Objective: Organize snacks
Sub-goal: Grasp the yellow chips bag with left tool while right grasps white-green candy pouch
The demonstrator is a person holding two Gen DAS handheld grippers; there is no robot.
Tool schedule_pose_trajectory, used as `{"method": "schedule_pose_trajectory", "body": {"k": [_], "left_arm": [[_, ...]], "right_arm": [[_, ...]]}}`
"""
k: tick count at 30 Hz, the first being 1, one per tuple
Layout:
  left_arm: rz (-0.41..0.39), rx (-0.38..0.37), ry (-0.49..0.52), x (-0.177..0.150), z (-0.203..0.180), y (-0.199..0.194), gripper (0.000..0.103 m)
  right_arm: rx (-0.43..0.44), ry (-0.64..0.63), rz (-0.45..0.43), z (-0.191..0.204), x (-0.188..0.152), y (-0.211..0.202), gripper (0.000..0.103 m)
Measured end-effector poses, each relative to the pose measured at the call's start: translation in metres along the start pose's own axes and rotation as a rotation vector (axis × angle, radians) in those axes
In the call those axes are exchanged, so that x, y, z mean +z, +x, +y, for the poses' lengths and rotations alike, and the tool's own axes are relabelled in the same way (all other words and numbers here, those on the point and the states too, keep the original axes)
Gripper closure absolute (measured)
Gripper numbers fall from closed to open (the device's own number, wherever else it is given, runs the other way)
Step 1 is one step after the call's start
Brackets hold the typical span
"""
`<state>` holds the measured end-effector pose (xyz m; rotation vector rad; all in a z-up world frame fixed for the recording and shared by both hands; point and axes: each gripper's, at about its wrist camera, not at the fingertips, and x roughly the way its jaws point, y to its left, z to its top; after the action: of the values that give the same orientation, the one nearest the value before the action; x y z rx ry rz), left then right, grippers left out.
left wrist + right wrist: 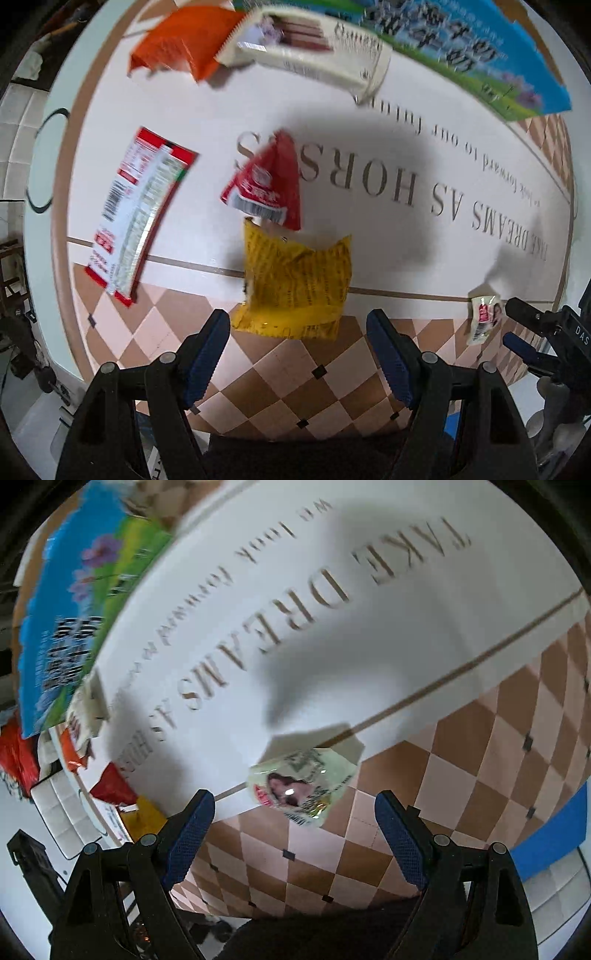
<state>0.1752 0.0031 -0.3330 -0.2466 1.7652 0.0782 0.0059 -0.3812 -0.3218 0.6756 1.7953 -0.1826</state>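
Note:
My left gripper (298, 325) hangs open, pointing steeply down at a yellow snack packet (295, 286) that lies just beyond its fingertips. A red triangular packet (267, 184) overlaps the yellow one's far edge. A red-and-white packet (136, 214) lies to the left. An orange bag (177, 40) and a cream wafer pack (306, 48) lie at the far side. My right gripper (294, 805) is open above a small pale green sachet (303, 784) that shows a printed picture. That sachet (484, 317) and the right gripper (517, 325) also show at the right of the left wrist view.
The table (406, 173) wears a white cloth with brown lettering and a checkered border (461, 775). A blue and green printed box (480, 55) stands along the far edge. The blue box (74, 609) fills the upper left of the right wrist view. Tiled floor lies beyond the table's rim.

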Motion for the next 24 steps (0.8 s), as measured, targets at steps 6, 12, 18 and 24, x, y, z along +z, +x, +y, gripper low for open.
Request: {"method": "schedule_pose_trajectory", "body": {"k": [6,12,18,24], "left_arm": [[0.033,0.02,0.031,0.002,-0.014,0.02,0.028],[0.04,0.056,0.059,0.002,-0.031,0.035,0.028],[0.041,0.075,0.099,0.002,-0.044,0.048,0.038],[0.019,0.091,0.102,-0.002,-0.048,0.056,0.043]], "right_arm": [[-0.022,-0.017,0.02,0.002,0.002,0.017,0.012],[-0.049,-0.043,0.032,0.011,0.007,0.026,0.012],[-0.086,-0.071,0.042,0.03,0.005,0.043,0.013],[-0.127,-0.101,0.027,0.041,0.0,0.048,0.029]]}}
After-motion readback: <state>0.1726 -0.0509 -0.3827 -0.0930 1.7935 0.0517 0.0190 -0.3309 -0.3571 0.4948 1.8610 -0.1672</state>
